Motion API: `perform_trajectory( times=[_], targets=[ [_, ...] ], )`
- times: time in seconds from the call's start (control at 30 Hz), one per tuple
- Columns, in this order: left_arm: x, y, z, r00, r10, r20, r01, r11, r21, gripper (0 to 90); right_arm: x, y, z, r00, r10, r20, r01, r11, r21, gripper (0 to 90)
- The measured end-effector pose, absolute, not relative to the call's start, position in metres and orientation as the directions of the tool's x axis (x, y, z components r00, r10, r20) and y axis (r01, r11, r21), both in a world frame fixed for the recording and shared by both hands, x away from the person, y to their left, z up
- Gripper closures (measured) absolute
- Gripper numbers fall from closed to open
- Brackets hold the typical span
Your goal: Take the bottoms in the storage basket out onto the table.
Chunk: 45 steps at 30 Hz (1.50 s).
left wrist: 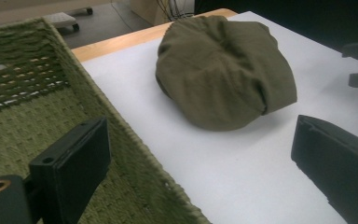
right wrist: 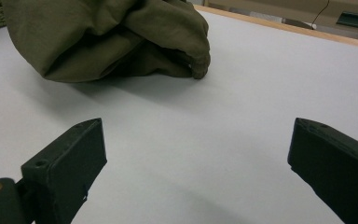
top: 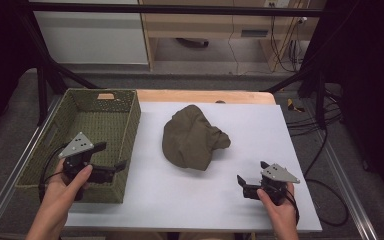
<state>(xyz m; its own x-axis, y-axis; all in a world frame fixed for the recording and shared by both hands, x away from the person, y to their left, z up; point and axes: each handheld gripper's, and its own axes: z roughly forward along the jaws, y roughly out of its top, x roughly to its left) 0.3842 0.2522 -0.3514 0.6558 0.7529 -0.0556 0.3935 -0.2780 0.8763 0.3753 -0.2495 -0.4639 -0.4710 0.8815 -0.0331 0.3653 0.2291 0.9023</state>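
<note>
Two grippers in hand, one garment at centre. Crumpled olive-green cloth bundle [top: 192, 137] lying in a loose heap on the white-covered surface [top: 180, 200], roughly mid-sheet, touching neither gripper. From the left gripper view, bundle [left wrist: 223, 70] rounded and domed, with a folded edge along its near side; from the right gripper view, bundle [right wrist: 107, 37] with a rolled hem or cuff drooping to the surface on its right.

Rectangular woven olive-green basket [top: 125, 130] to the left of the bundle, apart from it, long side parallel to the sheet's edge; handle slot in the far wall. Basket wall [left wrist: 121, 154] running diagonally between the left gripper's fingers in that gripper's own view.

Left gripper [top: 111, 156] left of the bundle and nearer the person, held over the basket's near right part, pointing toward the bundle. Fingers [left wrist: 74, 163] spread wide, nothing between them but basket rim and bare sheet.

Right gripper [top: 251, 174] right of the bundle and nearer the person, low over the sheet, angled toward the bundle. Fingers [right wrist: 70, 168] wide apart, gripping nothing; bare white sheet between them.

Wooden edge of the surface [top: 205, 96] exposed beyond the bundle.
</note>
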Motion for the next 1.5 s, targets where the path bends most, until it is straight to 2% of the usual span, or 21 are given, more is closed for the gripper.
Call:
perform_trajectory(
  times=[1.5],
  targets=[
    [0.368, 0.228, -0.385, 0.693, 0.719, -0.054, 0.398, -0.32, 0.86, 4.6, 0.376, -0.249, -0.465, -0.475, 0.879, -0.033, 0.362, 0.229, 0.903, 4.4]
  ],
)
